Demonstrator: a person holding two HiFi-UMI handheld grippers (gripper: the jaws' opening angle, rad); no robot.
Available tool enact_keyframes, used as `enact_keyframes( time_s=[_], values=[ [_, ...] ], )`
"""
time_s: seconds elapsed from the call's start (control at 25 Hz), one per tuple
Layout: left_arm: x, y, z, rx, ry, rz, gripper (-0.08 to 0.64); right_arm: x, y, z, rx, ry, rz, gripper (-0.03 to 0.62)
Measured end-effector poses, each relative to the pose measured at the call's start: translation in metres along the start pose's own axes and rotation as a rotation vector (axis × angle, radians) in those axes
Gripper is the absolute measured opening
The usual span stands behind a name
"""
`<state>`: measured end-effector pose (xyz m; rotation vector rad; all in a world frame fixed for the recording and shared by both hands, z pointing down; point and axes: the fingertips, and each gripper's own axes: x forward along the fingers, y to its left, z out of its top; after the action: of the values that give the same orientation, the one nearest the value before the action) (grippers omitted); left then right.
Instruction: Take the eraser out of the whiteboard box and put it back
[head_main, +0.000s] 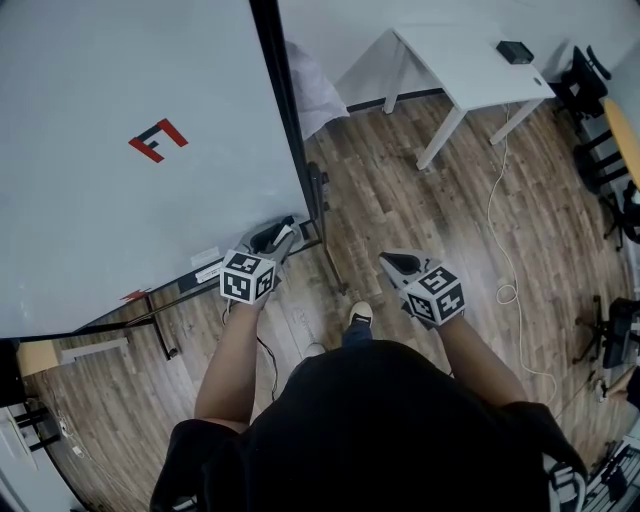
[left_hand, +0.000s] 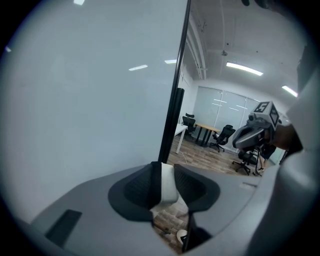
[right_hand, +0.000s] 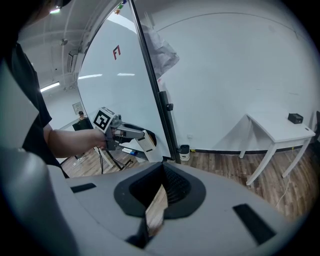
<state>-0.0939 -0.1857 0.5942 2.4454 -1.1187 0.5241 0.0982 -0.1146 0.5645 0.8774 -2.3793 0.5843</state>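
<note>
The left gripper (left_hand: 164, 176) clamps a white rectangular eraser (left_hand: 169, 188) between its dark jaws, held near the lower corner of the large black-framed whiteboard (head_main: 110, 190) (a red mark sits on its face). The right gripper (right_hand: 162, 176) hangs over the wooden plank floor (head_main: 400, 190), its jaws drawn together on nothing.

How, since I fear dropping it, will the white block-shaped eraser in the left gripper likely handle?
The white block-shaped eraser is probably stiff: its edges look straight between the left gripper's fingers. It seems light, being small beside the gripper. Its flat faces suggest it would lie still, not roll, if dropped.
</note>
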Motion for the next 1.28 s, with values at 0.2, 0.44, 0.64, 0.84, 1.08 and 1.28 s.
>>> enact_keyframes(
  time_s=[0.2,0.44,0.64,0.84,1.08,1.28],
  values=[
    [-0.011,-0.003,0.012,0.01,-0.038,0.001,0.144,-0.006,0.005,0.003,-0.002,-0.016,-0.008,-0.008],
    [-0.029,-0.001,0.024,0.014,-0.075,0.017,0.144,-0.014,0.011,0.01,-0.01,-0.046,-0.017,-0.008],
    [-0.047,-0.007,0.03,0.04,-0.096,0.032,0.144,-0.018,0.02,0.012,-0.016,-0.049,-0.009,-0.008],
    [-0.067,-0.008,0.027,0.055,-0.102,0.049,0.144,-0.021,0.032,0.014,-0.014,-0.06,0.003,-0.008],
    [-0.093,-0.004,0.017,0.041,-0.111,0.075,0.144,-0.02,0.046,0.017,-0.022,-0.058,0.016,-0.007],
    [-0.118,0.004,0.003,0.03,-0.108,0.101,0.144,-0.018,0.06,0.023,-0.036,-0.065,0.023,-0.008]
  ],
)
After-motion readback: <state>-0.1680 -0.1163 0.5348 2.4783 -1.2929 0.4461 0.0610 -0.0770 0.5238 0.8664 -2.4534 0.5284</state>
